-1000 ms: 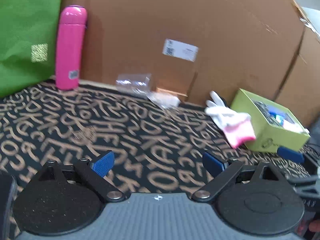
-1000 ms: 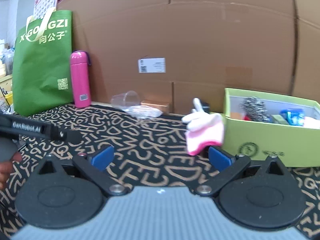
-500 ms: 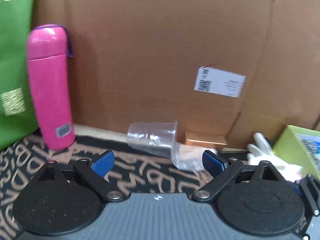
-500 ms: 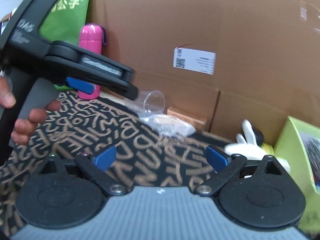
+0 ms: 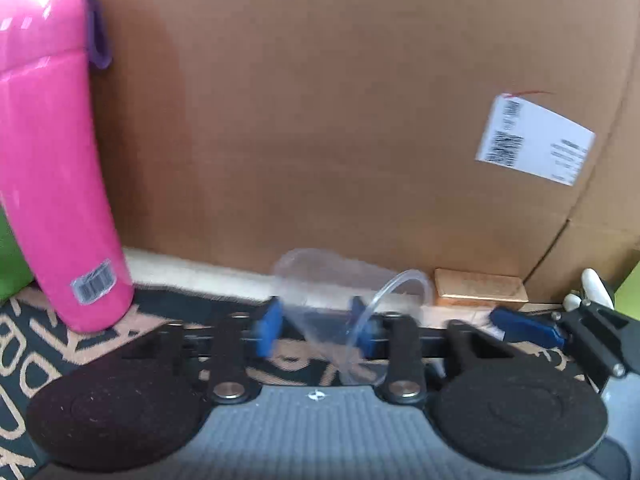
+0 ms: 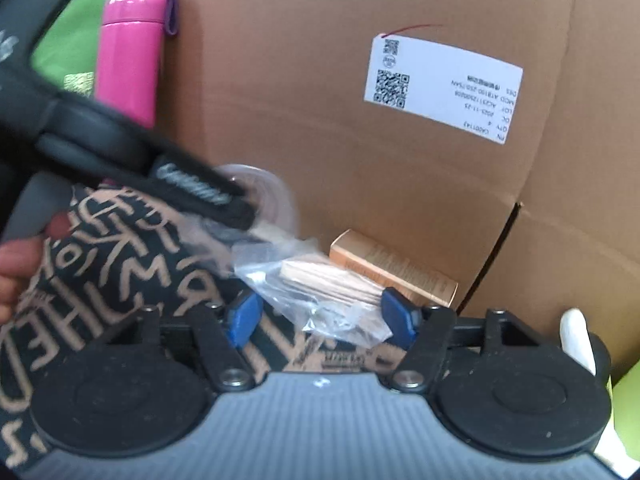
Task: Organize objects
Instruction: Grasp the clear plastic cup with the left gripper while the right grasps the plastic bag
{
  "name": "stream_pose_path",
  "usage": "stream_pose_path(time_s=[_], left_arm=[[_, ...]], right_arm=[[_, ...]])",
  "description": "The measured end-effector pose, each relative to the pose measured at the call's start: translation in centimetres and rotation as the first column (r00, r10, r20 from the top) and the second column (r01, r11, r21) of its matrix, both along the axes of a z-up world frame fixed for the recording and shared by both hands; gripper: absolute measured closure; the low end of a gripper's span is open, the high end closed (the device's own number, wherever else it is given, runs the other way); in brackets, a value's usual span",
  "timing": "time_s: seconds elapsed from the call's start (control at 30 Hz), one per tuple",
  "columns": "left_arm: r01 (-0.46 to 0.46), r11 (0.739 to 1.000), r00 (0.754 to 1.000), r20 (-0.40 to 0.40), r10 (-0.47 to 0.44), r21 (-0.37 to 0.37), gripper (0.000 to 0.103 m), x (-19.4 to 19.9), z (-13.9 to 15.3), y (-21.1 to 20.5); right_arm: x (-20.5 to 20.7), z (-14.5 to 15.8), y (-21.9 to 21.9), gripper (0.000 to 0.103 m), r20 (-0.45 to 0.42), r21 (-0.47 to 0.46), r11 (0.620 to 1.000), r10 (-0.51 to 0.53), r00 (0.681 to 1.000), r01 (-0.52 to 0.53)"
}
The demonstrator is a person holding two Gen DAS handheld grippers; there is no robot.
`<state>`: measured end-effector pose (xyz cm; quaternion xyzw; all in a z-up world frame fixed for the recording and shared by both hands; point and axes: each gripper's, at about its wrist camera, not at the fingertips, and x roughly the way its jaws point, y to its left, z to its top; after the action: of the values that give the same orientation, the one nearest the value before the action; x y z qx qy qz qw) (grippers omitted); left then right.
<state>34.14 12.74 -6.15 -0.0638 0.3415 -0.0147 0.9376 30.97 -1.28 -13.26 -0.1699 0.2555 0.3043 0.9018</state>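
Note:
A clear plastic cup (image 5: pixel 352 292) lies on its side at the foot of the cardboard wall. My left gripper (image 5: pixel 318 330) has its blue pads on either side of the cup, closed in on it; the frame is blurred. It reaches in from the left in the right wrist view (image 6: pixel 192 192), covering part of the cup (image 6: pixel 272 196). My right gripper (image 6: pixel 320 320) is partly open, its pads straddling a clear bag of wooden sticks (image 6: pixel 320 288) without pressing it. A pink bottle (image 5: pixel 56 168) stands upright at the left.
A small copper-coloured box (image 6: pixel 396 268) lies against the cardboard wall (image 5: pixel 340 100) behind the bag. A white glove (image 6: pixel 576 336) and the edge of a lime-green box (image 6: pixel 628 408) are at the right. A green bag (image 6: pixel 80 40) stands behind the bottle. The mat (image 6: pixel 100 264) has a letter pattern.
Both grippers moved forward toward the cardboard wall. The left gripper's pads closed from wide open onto the cup. The right gripper narrowed and now straddles the bag of sticks.

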Motion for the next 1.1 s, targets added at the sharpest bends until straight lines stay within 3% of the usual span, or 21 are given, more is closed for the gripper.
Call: stream_pose_path(time_s=[0.03,0.1,0.2,0.5,0.63,0.7,0.77,0.8,0.83,0.9,0.97,1.03,1.1], left_arm=[[-0.005,1.0,1.0,-0.014,0.004,-0.03,0.078,0.0,-0.2,0.6],[-0.016,0.997,0.999,-0.049,0.012,-0.074,0.093,-0.1,-0.7,1.5],[-0.002,0.998,0.998,-0.057,-0.002,-0.067,0.095,-1.2,-0.5,1.7],[0.15,0.988,0.988,-0.034,-0.152,-0.04,0.095,-8.9,1.9,-0.5],[0.245,0.967,0.967,-0.055,-0.249,-0.068,0.095,-12.8,2.5,-2.7],[0.295,0.954,0.952,-0.066,-0.299,-0.058,0.095,-14.6,2.6,-3.3],[0.3,0.953,0.951,-0.068,-0.301,-0.027,0.095,-15.4,2.5,-4.4],[0.292,0.956,0.955,-0.057,-0.292,-0.013,0.094,-15.2,2.2,-4.6],[0.283,0.959,0.958,-0.047,-0.283,0.003,0.094,-15.6,2.1,-5.1],[0.26,0.966,0.964,-0.062,-0.259,0.012,0.093,-15.8,1.5,-5.1],[0.258,0.966,0.962,-0.09,-0.256,0.003,0.089,-15.7,1.0,-5.0],[0.248,0.969,0.964,-0.1,-0.246,0.005,0.076,-15.8,0.8,-4.8],[0.238,0.971,0.968,-0.082,-0.236,0.023,0.055,-16.3,0.7,-4.5]], right_arm=[[0.2,0.0,0.1,0.064,0.007,-0.003,1.0,-0.005,1.0,0.005],[0.4,0.0,0.1,0.07,0.015,-0.014,1.0,-0.022,1.0,0.022],[-0.2,0.4,-0.6,0.086,0.014,0.006,0.999,-0.032,0.999,0.032],[-7.1,4.3,-7.1,0.092,-0.054,0.12,0.993,0.012,0.998,-0.005],[-11.0,5.4,-11.2,0.093,-0.16,0.209,0.978,0.036,0.986,-0.002],[-12.8,5.7,-12.5,0.092,-0.172,0.213,0.977,0.036,0.985,0.002],[-14.5,6.1,-13.0,0.09,-0.127,0.178,0.984,0.033,0.991,-0.01],[-14.7,6.1,-13.3,0.08,-0.102,0.161,0.987,0.032,0.994,-0.015],[-14.8,6.1,-13.2,0.063,-0.099,0.152,0.988,0.018,0.995,-0.003],[-14.5,5.5,-12.7,0.047,-0.087,0.149,0.989,0.002,0.996,0.011],[-14.1,4.8,-11.9,0.047,-0.058,0.113,0.993,-0.016,0.998,0.022],[-13.4,4.1,-11.0,0.047,-0.042,0.088,0.996,-0.025,0.999,0.028],[-12.4,3.4,-10.1,0.047,-0.034,0.071,0.997,-0.022,0.999,0.025]])
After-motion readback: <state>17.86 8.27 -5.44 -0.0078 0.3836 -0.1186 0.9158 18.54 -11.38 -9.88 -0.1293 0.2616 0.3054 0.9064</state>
